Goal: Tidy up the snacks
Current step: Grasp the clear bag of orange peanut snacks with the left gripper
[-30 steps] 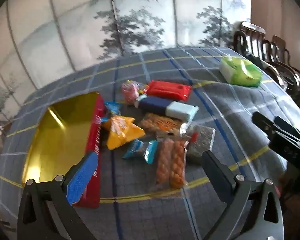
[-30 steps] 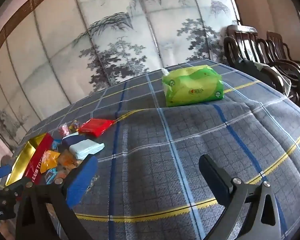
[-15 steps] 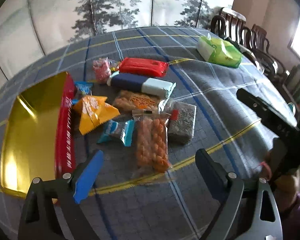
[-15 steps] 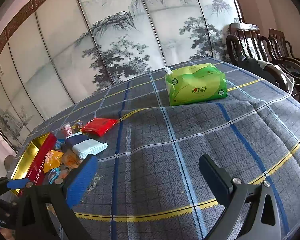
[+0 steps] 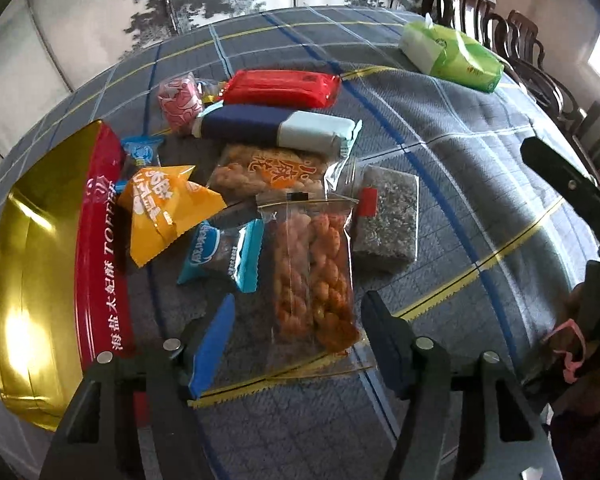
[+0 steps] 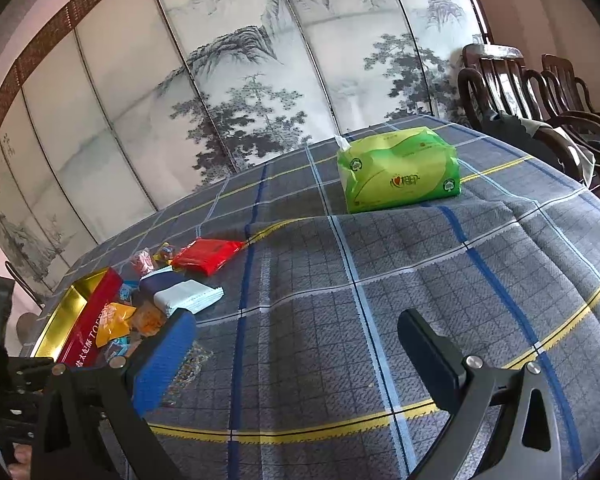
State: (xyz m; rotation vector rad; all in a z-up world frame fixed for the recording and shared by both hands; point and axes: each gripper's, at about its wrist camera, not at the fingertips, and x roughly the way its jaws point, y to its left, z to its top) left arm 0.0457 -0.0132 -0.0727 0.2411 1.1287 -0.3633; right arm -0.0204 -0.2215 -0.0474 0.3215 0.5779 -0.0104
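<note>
Hanging over the near end of a clear bag of fried dough twists (image 5: 314,268), the left gripper (image 5: 296,340) has just been closing its jaws and now stands half wide, one finger on either side of the bag, neither pad pressing on it. That bag lies at the middle of a heap of snacks on the counter (image 5: 460,128), which wears a grey checked cloth. At nine o'clock from the bag stands an open gold-lined tin (image 5: 32,280) whose red wall reads "TOFFEE" after Chinese characters. Between tin and bag lie an orange triangular packet (image 5: 164,208) with white lettering too warped to read and a teal cookie packet (image 5: 220,256). At two o'clock sits a grey seeded bar (image 5: 386,216); at twelve o'clock a bag of peanuts (image 5: 268,172) with orange Chinese script, then a navy and pale blue packet (image 5: 276,128) and a red packet (image 5: 280,88). A green tissue pack (image 6: 398,172) printed with a red heart logo rests well apart. The right gripper (image 6: 300,354) hovers wide and empty over bare cloth.
</note>
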